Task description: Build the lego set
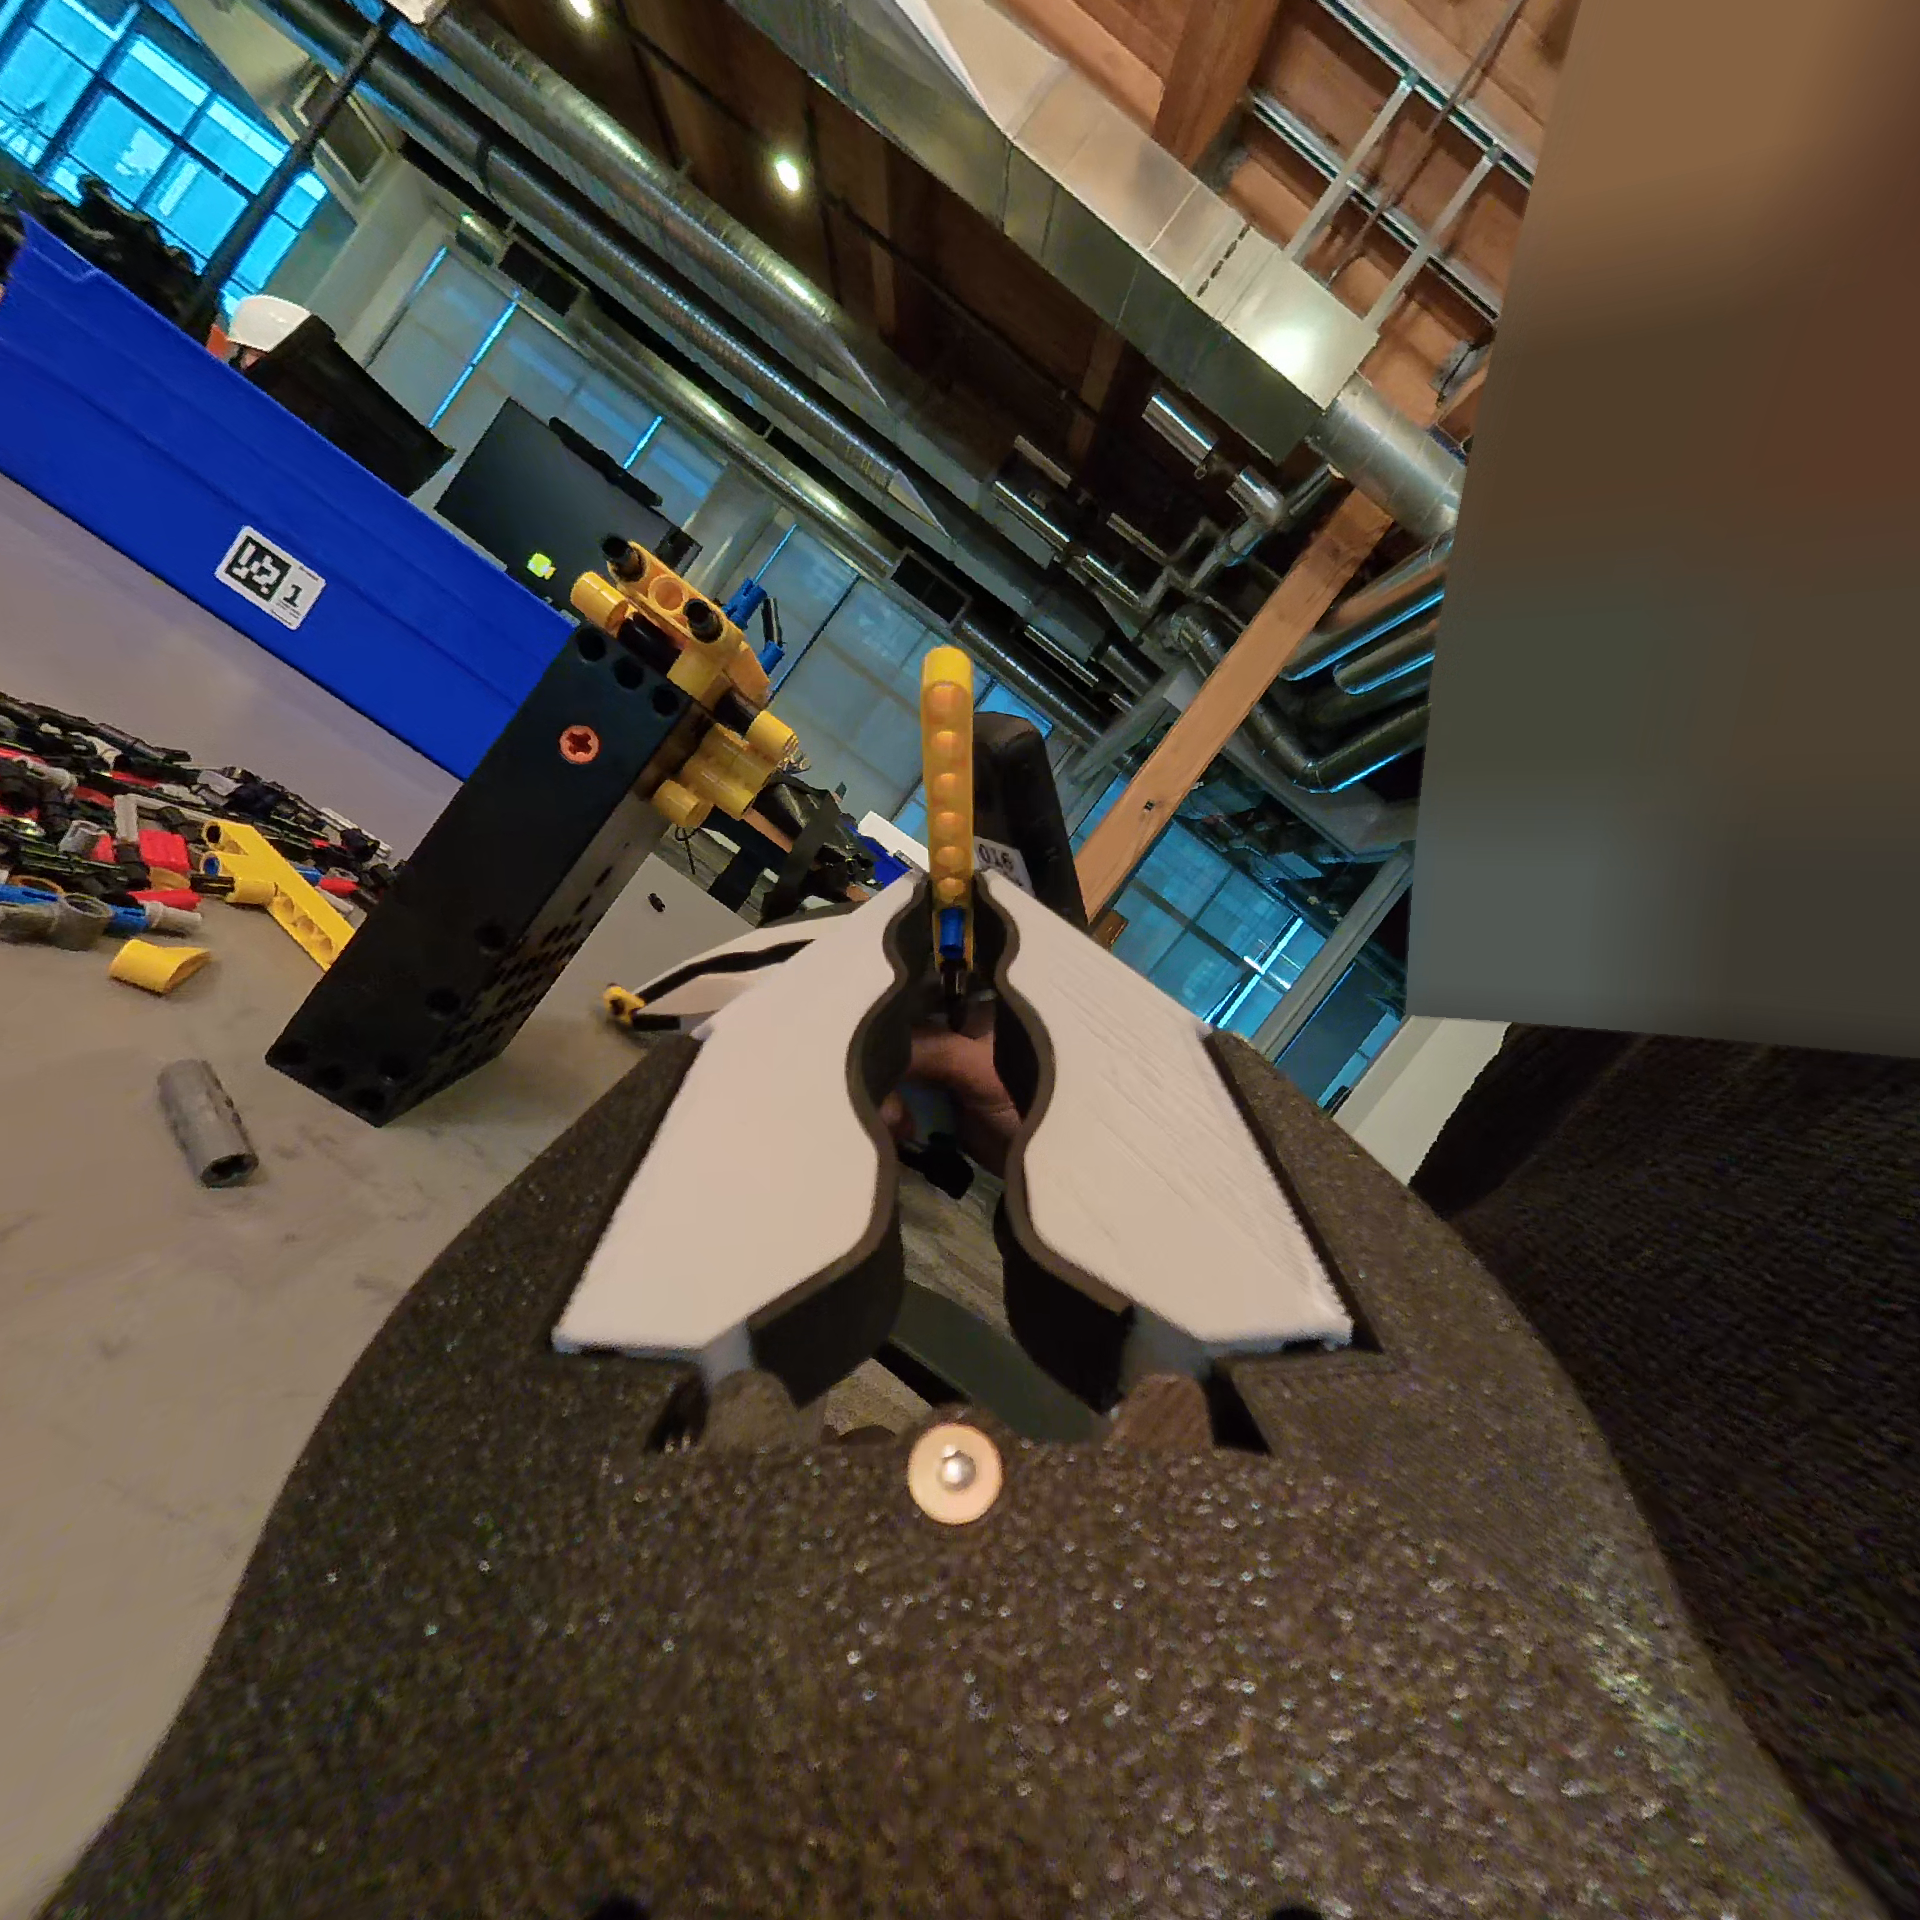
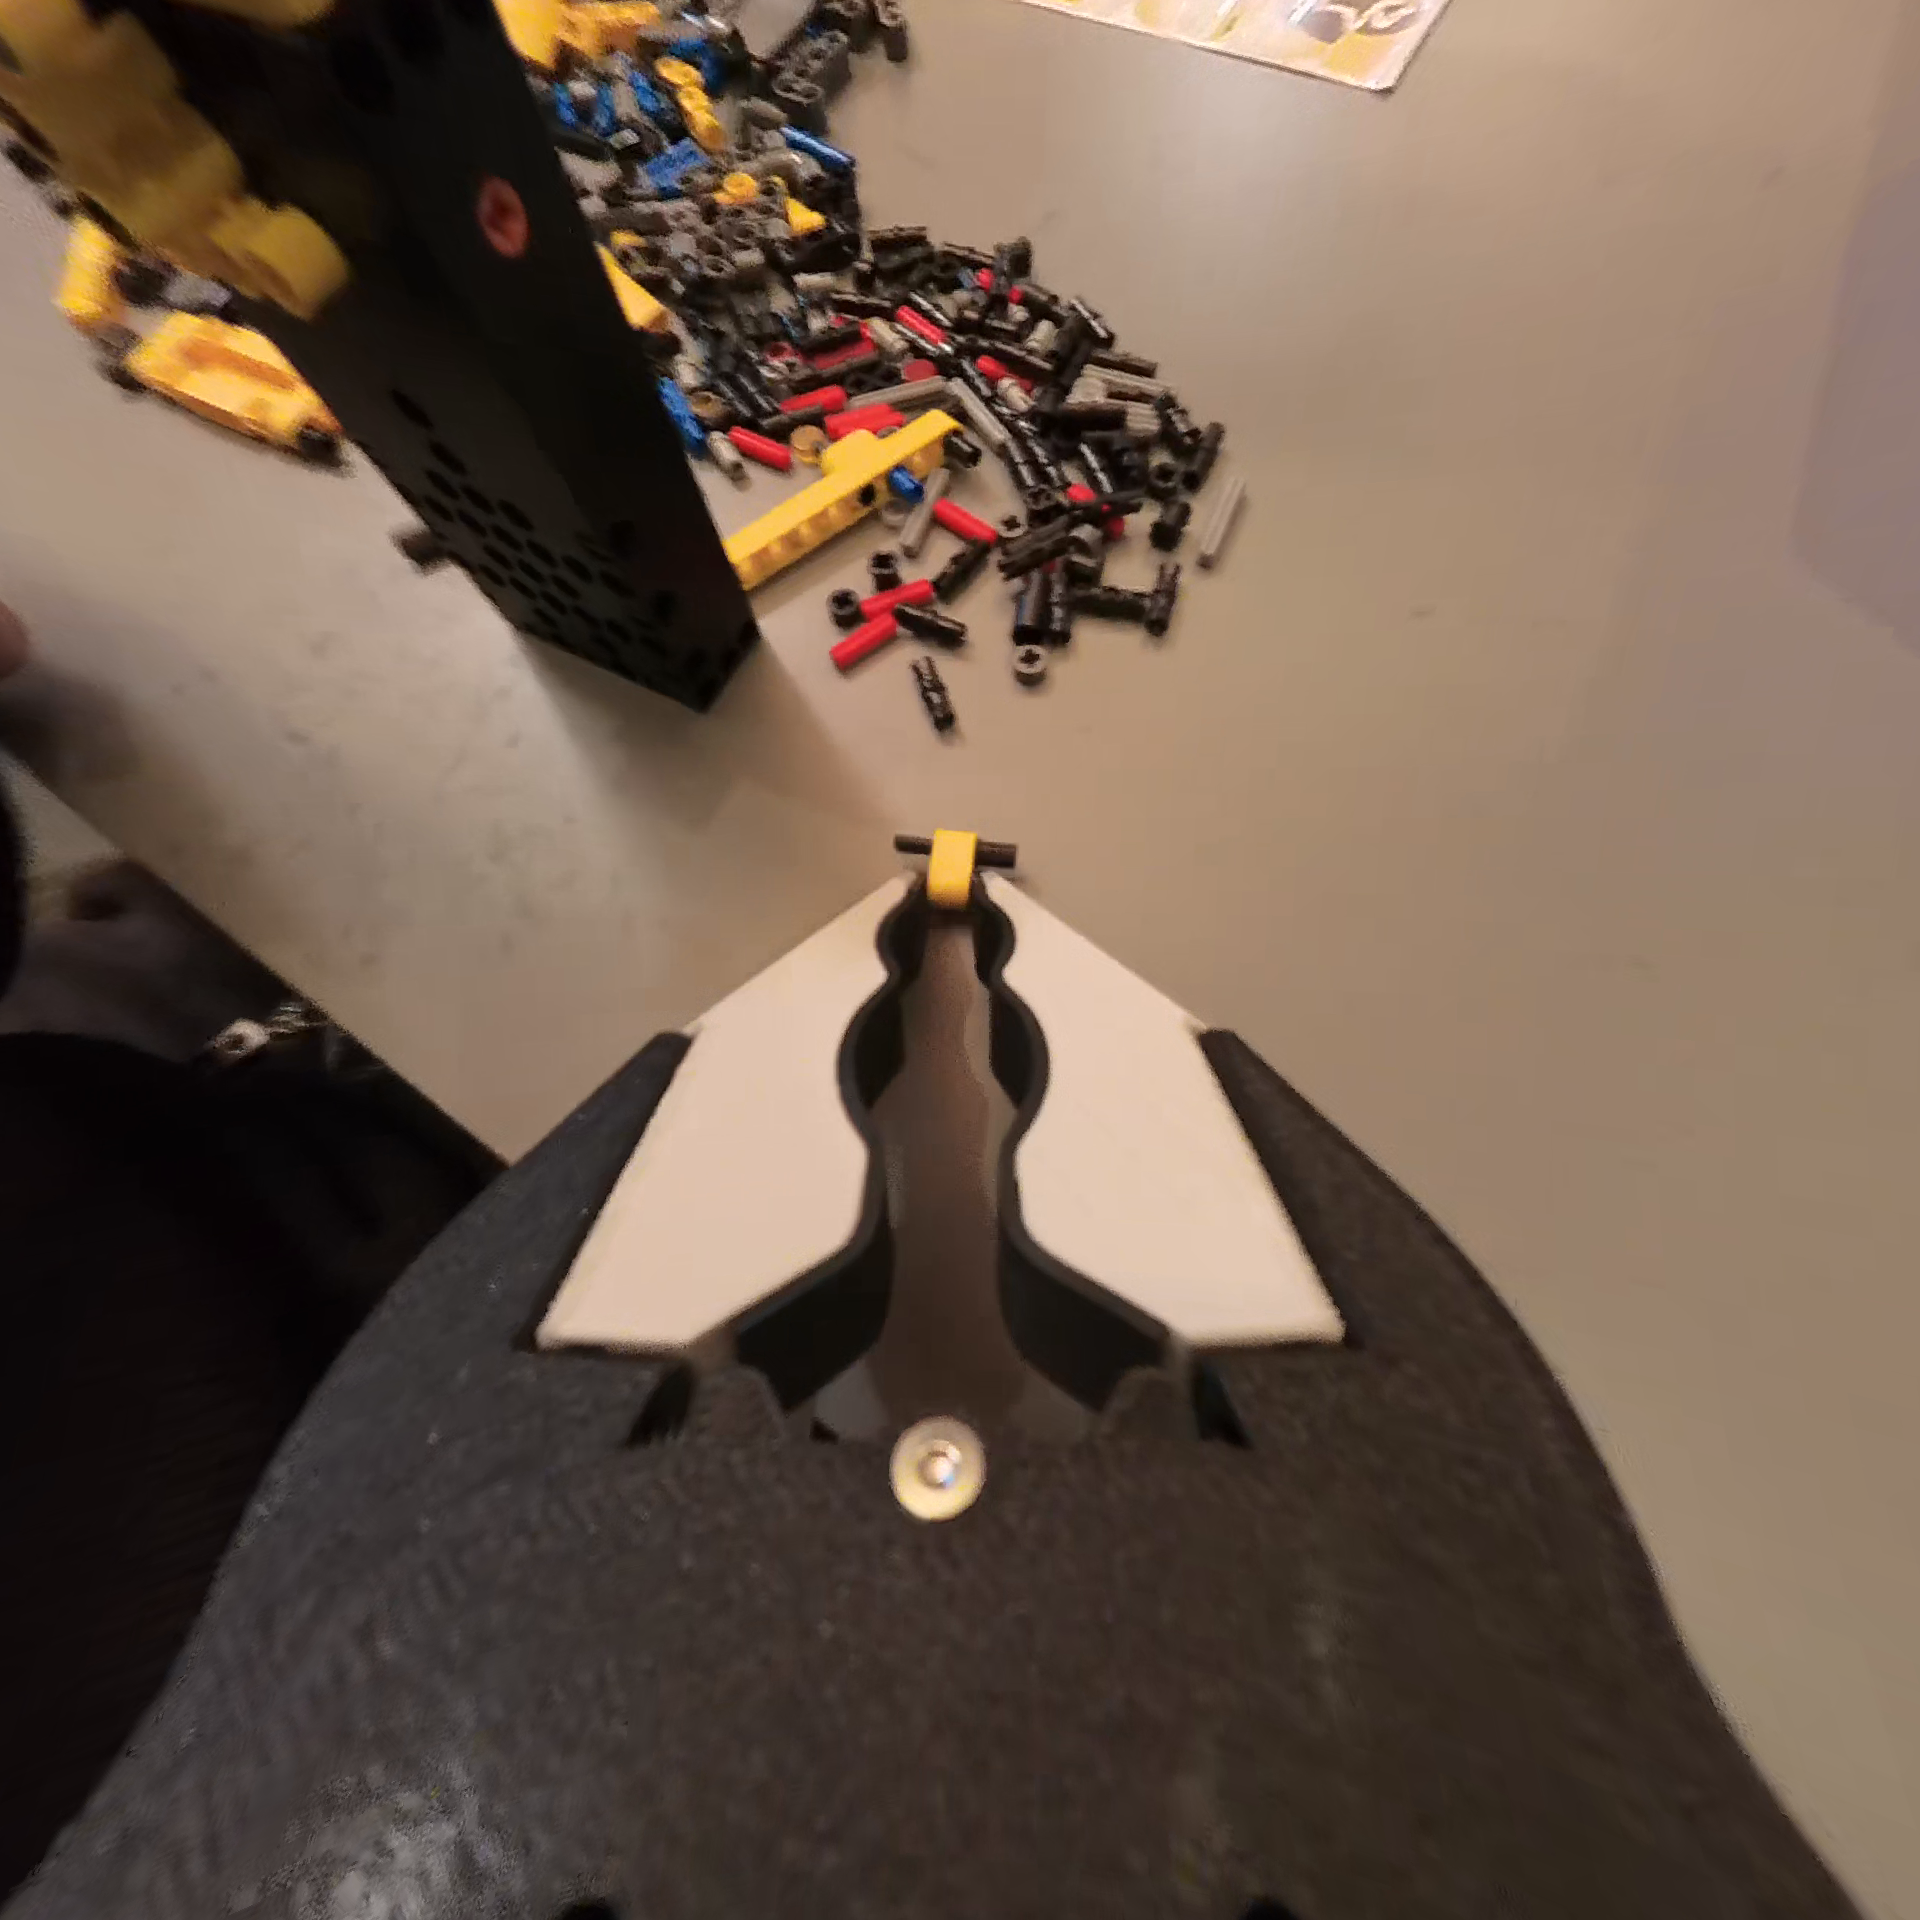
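Note:
My left gripper [image 1: 948, 902] is shut on a yellow perforated beam [image 1: 948, 774] that stands upright out of the fingertips, held in the air with a blue pin at its lower end. My right gripper [image 2: 954, 885] is shut on a small yellow connector [image 2: 953, 860] with a black pin through it, just above the grey table [image 2: 1455, 727]. It also shows in the left wrist view [image 1: 665, 1000], low on the table behind my left fingers. A tall black perforated block [image 1: 488, 894] stands on the table with a yellow assembly [image 1: 696, 707] on top; it also shows in the right wrist view [image 2: 520, 395].
A pile of loose black, red, blue and yellow building parts [image 2: 987, 395] lies beyond the block, also seen at the left [image 1: 135, 842]. A grey sleeve [image 1: 206, 1122] lies alone. A blue bin [image 1: 208, 488] stands at the back left. A printed sheet [image 2: 1278, 31] lies far right.

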Demonstrator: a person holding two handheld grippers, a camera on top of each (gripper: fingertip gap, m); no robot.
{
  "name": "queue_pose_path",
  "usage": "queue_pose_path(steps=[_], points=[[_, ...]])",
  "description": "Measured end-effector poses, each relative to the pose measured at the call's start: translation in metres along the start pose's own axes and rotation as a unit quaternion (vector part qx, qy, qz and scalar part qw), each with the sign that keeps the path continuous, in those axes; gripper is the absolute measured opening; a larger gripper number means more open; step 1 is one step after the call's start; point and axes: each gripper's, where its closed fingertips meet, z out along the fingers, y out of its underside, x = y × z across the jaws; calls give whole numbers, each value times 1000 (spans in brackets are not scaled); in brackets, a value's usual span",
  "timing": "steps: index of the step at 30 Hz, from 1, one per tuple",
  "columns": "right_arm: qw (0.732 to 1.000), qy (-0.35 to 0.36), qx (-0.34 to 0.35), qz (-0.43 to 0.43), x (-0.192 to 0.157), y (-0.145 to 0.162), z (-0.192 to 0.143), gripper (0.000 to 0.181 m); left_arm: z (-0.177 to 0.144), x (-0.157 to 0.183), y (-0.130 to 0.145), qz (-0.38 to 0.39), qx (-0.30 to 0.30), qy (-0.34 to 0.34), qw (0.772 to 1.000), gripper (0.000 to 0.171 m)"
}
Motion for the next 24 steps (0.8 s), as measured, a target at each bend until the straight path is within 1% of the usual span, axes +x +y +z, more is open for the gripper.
queue_pose_path(steps=[4,6,7,9,11,14,15,17,21,24], points=[[998,-46,42,21,-14,-12,-9,8,1,-6,2,-4,-11,-23,1000,7],[996,-60,62,22,-20,-18,-14,8,1,-18,6,-7,-33,-64,997,7],[995,-70,69,22,-25,-20,-15,8,1,-25,11,-8,-56,-90,994,7],[992,-91,81,17,-35,-24,-17,8,-3,-38,23,-6,-111,-133,985,7],[991,-104,87,11,-45,-27,-17,8,-11,-49,38,-2,-170,-176,970,7],[988,-122,95,-1,-60,-29,-16,8,-20,-59,39,45,-188,-238,952,7],[987,-129,96,-5,-65,-29,-15,8,-21,-61,44,54,-211,-248,944,8],[986,-139,95,-14,-74,-28,-15,8,-22,-61,48,46,-236,-254,937,8],[982,-154,102,-32,-87,-31,-19,8,-25,-60,49,31,-243,-248,937,8],[979,-170,110,-37,-94,-33,-23,8,-31,-65,42,35,-240,-267,933,9]])
